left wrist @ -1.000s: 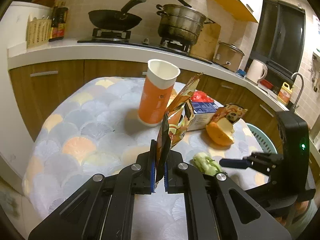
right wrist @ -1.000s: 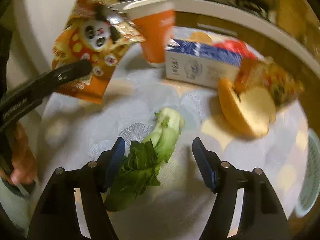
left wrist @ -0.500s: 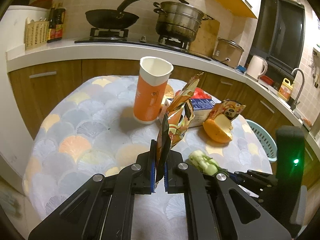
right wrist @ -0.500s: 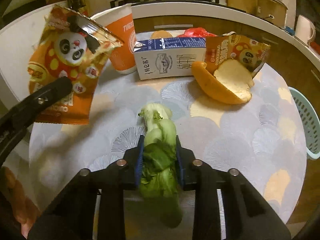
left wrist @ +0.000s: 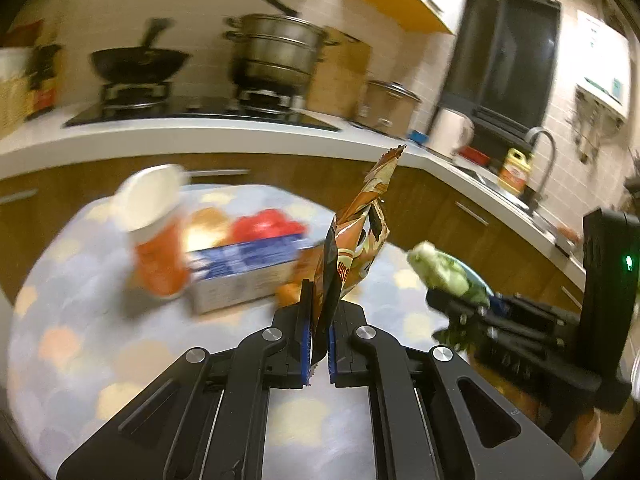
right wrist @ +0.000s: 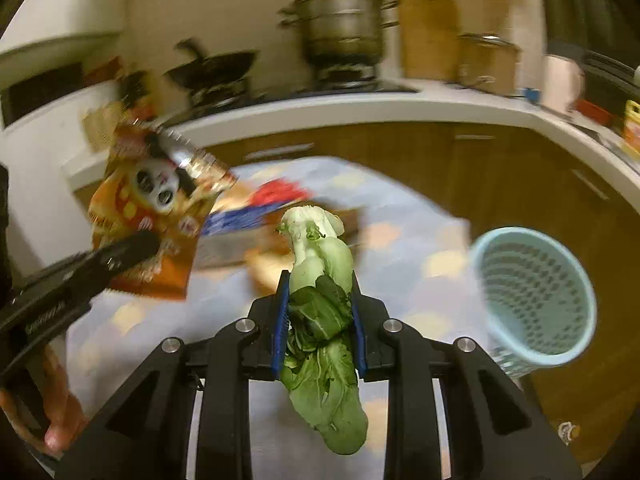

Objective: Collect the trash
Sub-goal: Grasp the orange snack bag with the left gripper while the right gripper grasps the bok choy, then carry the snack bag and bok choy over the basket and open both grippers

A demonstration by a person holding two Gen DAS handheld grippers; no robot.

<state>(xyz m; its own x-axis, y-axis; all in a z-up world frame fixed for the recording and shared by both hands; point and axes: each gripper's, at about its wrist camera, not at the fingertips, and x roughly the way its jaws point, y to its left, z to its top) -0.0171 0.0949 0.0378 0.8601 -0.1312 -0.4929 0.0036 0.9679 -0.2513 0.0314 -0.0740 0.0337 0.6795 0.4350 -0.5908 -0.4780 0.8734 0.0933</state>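
My left gripper (left wrist: 319, 340) is shut on an orange panda snack wrapper (left wrist: 354, 240), held upright above the round table (left wrist: 80, 320); the wrapper also shows in the right wrist view (right wrist: 152, 216). My right gripper (right wrist: 320, 312) is shut on a piece of green bok choy (right wrist: 320, 280), lifted off the table; it shows at the right of the left wrist view (left wrist: 444, 272). A light blue perforated basket (right wrist: 532, 292) stands beside the table at the right. On the table stand an orange paper cup (left wrist: 156, 240) and a blue-white milk carton (left wrist: 244, 272), with red trash (left wrist: 268, 222) behind.
The kitchen counter (left wrist: 200, 136) runs behind the table with a wok (left wrist: 136, 60), a steamer pot (left wrist: 276, 52) and a kettle (left wrist: 452, 128). Wooden cabinets (right wrist: 440, 160) stand below it. The views are blurred by motion.
My right gripper closed on the bok choy and lifted it off the table, swinging right so the basket came into view. My left gripper kept hold of the wrapper and shifted right.
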